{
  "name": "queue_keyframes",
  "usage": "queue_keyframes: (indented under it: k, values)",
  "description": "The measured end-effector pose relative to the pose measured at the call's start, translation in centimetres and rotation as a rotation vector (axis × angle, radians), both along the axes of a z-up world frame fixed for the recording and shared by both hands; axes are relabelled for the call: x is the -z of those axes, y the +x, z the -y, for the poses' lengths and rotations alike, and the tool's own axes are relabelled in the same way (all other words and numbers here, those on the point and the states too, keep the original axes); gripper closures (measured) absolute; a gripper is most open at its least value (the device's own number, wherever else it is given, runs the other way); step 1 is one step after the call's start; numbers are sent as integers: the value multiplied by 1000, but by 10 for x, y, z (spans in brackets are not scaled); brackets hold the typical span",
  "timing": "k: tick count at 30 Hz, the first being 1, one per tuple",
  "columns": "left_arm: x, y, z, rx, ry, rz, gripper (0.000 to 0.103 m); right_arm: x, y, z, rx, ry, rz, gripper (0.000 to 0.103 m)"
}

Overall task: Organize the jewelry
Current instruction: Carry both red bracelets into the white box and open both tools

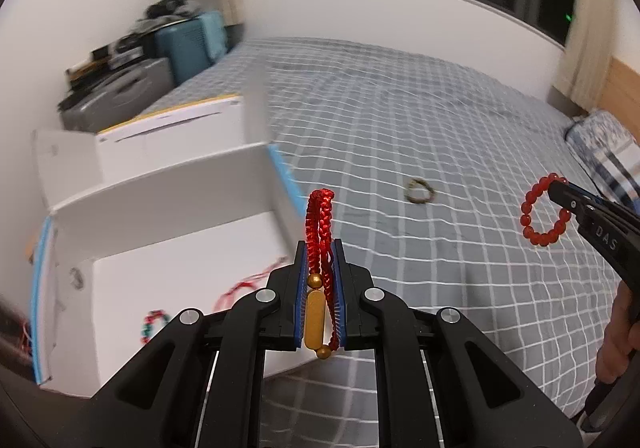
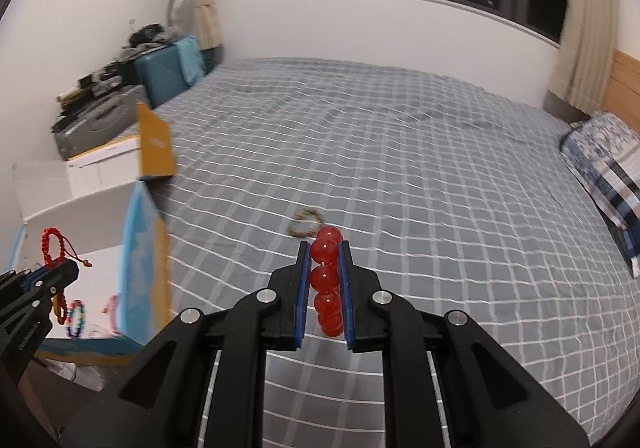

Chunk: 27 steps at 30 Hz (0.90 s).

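I see a red rope bracelet, red bead bracelet, grey bed with white checks, white box.

Red braided cord bracelet with gold tube and round gold beads: clamped upright between the pads of the left gripper, cord loop standing above the fingertips, gold beads hanging low between the pads.

Red bead bracelet, glossy translucent spheres: pinched edge-on between the pads of the right gripper, held clear above the bedspread; seen from the left wrist as a full ring.

Small dull olive-brown bracelet: lying flat on the grey checked bedspread, well apart from the box.

White open box, at the bed's left edge: multicoloured bead bracelet and thin red cord piece lying on its floor, blurred.
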<state>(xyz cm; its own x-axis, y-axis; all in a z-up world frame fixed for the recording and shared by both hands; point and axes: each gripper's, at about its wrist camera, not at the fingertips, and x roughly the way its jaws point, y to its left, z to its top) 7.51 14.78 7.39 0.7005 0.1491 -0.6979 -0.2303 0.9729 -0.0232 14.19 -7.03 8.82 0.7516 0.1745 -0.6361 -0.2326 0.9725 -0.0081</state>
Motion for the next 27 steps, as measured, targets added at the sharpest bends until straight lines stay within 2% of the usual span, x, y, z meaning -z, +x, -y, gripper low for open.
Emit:
queue_keyframes:
  k: [6,15,22,27]
  values:
    - [0,-19,-48,-99,10,-6,92,-10,-12,-60,-101,8,21,90]
    - [5,-43,-107,-184,2,-24,92,-12,-30,-138,-226,19,32,90]
    - [7,-55,-139,-251,-12,-30,92,0,-42,-191,-318,7,3,90]
    - [16,-59,-166,-304,-27,-51,92,19,-43,-222,-358,-15,-34,90]
